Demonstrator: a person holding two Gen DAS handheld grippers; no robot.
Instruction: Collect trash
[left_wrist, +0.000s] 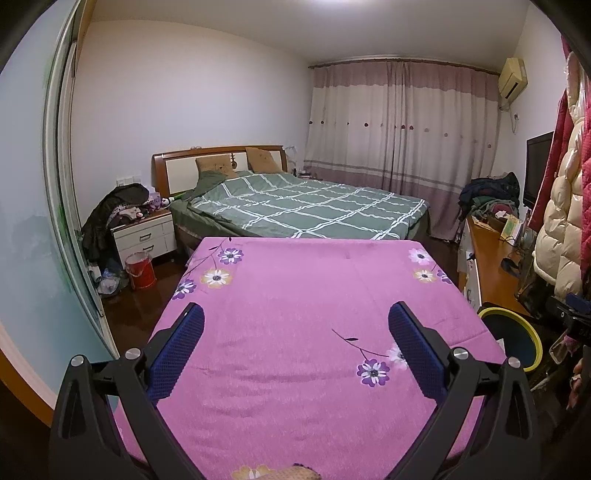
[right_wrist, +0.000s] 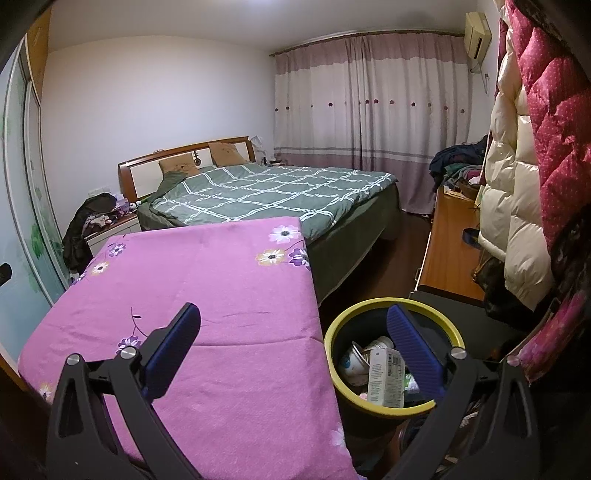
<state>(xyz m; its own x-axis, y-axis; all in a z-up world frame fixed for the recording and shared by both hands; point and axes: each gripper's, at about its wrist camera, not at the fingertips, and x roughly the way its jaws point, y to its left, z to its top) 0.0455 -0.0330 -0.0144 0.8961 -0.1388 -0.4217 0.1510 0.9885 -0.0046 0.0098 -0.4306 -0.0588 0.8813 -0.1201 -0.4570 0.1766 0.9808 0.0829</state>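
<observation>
Beside the pink cloth (right_wrist: 229, 295), yellow-rimmed bin (right_wrist: 334, 373), carton (right_wrist: 384, 376), cups (right_wrist: 356, 360) inside

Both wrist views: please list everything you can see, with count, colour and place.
Trash bin: one, dark with yellow rim, right of the pink surface.
Trash in bin: white carton, white cups.
Pink floral cloth: one, covers the near surface.
Bed: one, green checked quilt, behind.
Pillows: two, brown, at headboard.
Nightstand: one, white, left of bed, clothes on top.
Bucket: one, red, on floor.
Curtains: pink-white, far wall.
Jackets: cream, red, hanging right.
Left gripper: open, empty.
Right gripper: open, empty.
</observation>
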